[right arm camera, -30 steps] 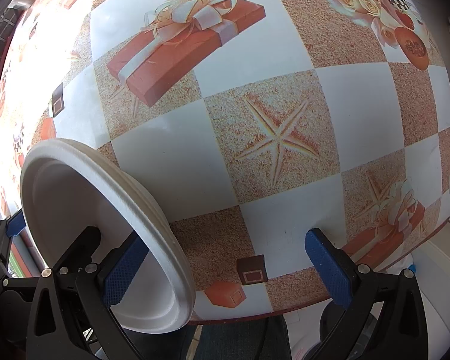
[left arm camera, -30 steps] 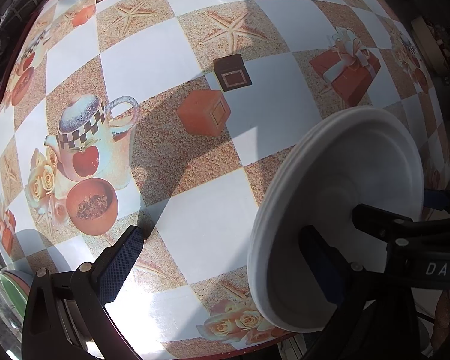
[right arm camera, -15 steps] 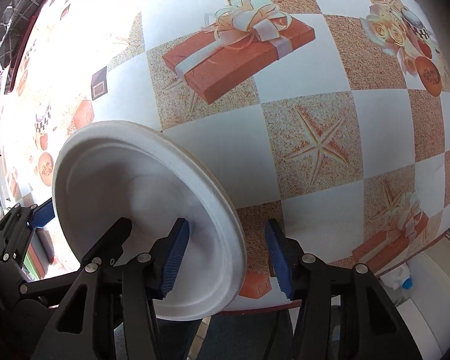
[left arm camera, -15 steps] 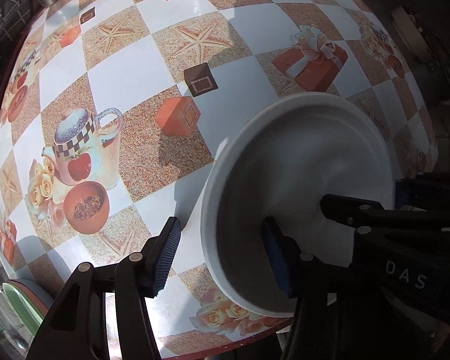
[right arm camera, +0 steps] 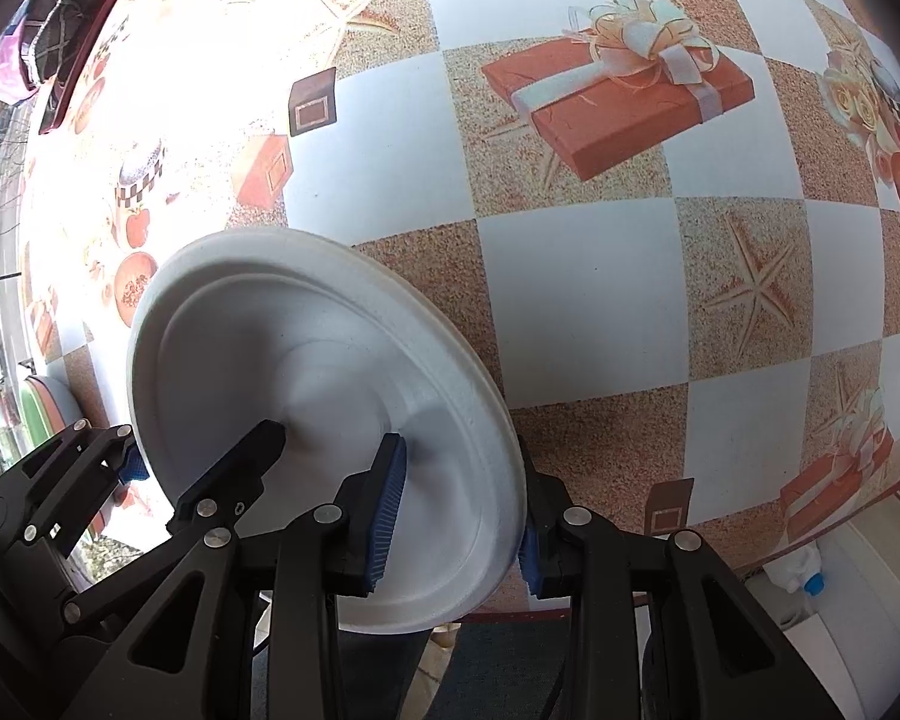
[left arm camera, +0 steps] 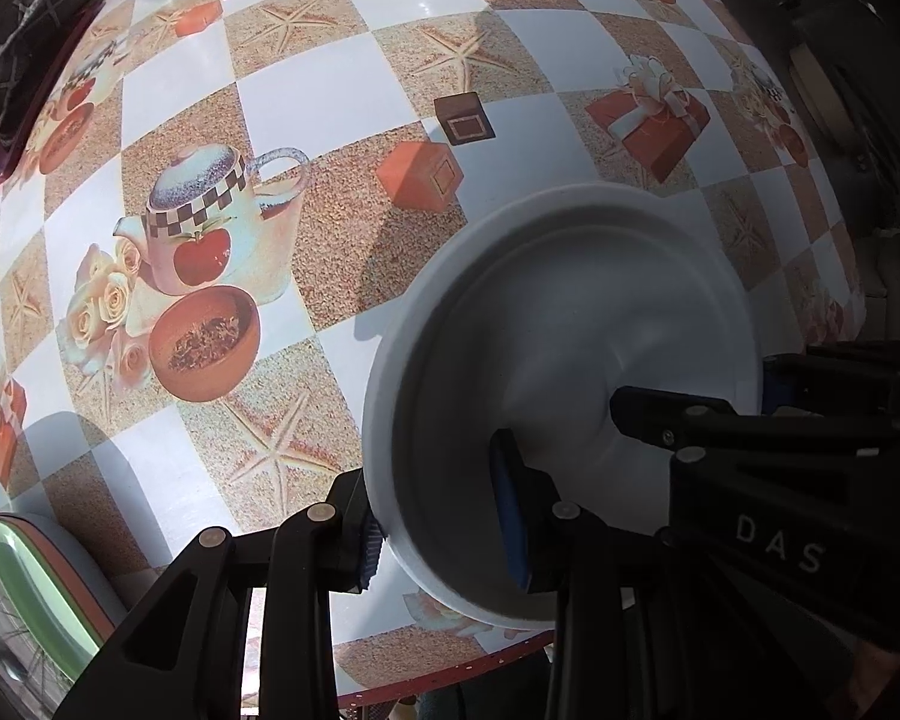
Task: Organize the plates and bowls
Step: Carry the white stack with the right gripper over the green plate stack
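A white foam plate, perhaps a thin stack, hangs tilted just above the table's near edge. My left gripper has the plate's rim between its blue pads, one pad inside the dish and one outside, and its jaws are still closing on it. In the right wrist view my right gripper is shut on the opposite rim of the same plate. Each view also shows the other gripper across the plate: the right gripper and the left gripper.
The table wears a checked oilcloth printed with teapots, starfish and gift boxes. A stack of green and orange plates sits at its near left corner. Dark cloth lies at the far left edge. A blue-capped bottle stands below the table.
Both grippers went from wide open to closed around the plate's rim. The plate has slid toward the middle of the left view and lifted off the tabletop.
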